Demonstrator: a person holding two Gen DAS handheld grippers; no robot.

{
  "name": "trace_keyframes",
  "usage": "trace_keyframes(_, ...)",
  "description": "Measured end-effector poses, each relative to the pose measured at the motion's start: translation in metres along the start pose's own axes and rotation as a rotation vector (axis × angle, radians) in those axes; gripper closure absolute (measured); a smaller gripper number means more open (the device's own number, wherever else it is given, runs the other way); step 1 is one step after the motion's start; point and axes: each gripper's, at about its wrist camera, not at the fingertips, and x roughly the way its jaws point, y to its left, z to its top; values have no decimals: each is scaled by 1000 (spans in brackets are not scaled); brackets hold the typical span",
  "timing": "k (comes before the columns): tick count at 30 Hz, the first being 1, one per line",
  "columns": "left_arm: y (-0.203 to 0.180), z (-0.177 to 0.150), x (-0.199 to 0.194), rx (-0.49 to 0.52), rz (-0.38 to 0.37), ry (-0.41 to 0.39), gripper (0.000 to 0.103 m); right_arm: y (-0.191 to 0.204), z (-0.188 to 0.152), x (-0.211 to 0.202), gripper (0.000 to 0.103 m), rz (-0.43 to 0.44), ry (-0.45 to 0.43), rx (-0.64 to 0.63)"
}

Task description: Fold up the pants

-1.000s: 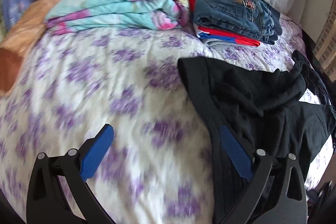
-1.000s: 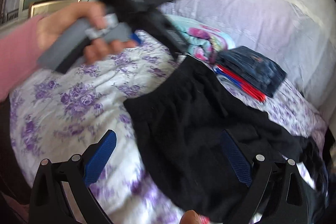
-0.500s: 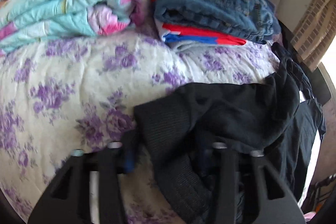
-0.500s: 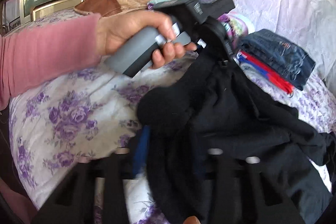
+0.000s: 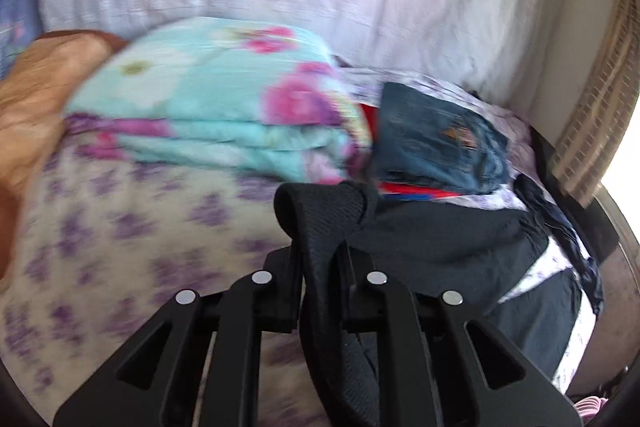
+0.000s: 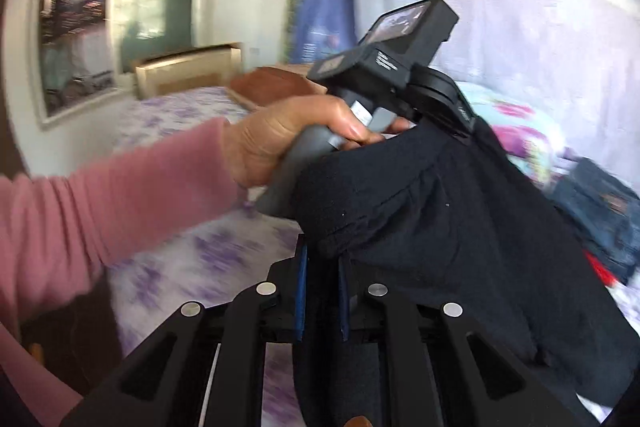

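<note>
Black pants (image 5: 420, 227) hang bunched at centre frame in both wrist views, lifted off the floral bed (image 5: 120, 247), a fold pinched in each gripper. The left gripper (image 5: 320, 267) and right gripper (image 6: 322, 267) are both closing, jaws nearly together, cloth clamped between them. A clean fold likely calls for drawing the two held corners apart, level, until the fabric hangs flat.
</note>
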Motion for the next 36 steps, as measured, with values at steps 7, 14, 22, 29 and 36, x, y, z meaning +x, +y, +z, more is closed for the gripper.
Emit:
trace_keyframes(7,79,-59,5,-91,174,116,67,34,-11,56,80,138,72,20)
trace_keyframes(14,88,-76,1,-61,328,113,27,-2,-48,-11,21,20,-17,131)
trace_keyframes(22,16,-87,-92,23,286,-2,12,-103,-154,-135,18,-448,22,447)
trace_keyframes(29,-60,-171,-83,94,38,165,12,-115,-210,-146,22,-367,109,520)
trace_keyframes(36,-46,-208,-111,51,186,169,12,-46,-175,-112,23,-140,109,103)
